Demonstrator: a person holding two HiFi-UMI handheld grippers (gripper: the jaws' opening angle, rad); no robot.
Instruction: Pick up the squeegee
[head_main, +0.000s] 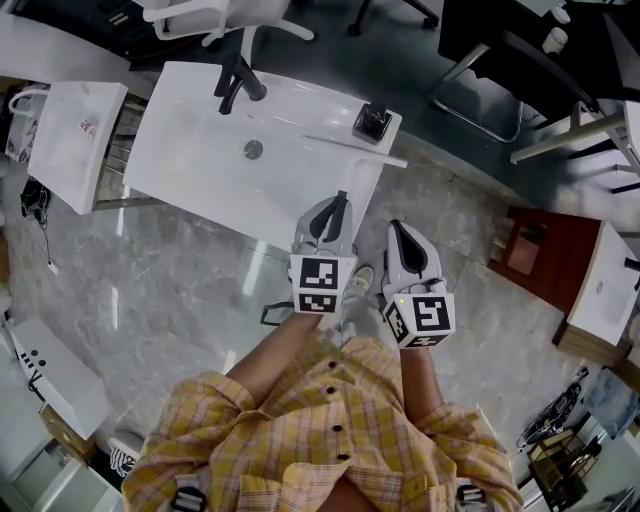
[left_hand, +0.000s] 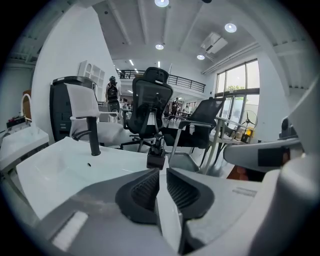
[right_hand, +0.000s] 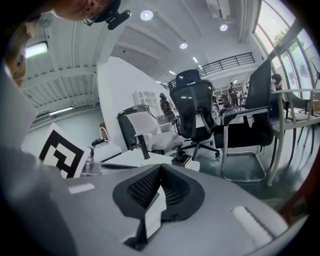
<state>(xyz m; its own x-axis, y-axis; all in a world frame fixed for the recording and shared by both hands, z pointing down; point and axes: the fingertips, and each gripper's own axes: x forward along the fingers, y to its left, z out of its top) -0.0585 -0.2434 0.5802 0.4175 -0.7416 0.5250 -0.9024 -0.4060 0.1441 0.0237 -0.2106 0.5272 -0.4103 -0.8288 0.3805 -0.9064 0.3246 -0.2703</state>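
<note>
The squeegee looks like the black-handled thing at the right rear corner of the white sink, with a long pale strip beside it. It shows ahead of the jaws in the left gripper view and the right gripper view. My left gripper hovers over the sink's near edge, its jaws a narrow gap apart with nothing between them. To its right, my right gripper is over the floor, pads meeting, empty. Both are well short of the squeegee.
A black faucet stands at the sink's back, a drain in the middle. A white unit is left of the sink. Office chairs stand beyond it. A wooden stand is at the right on the marble floor.
</note>
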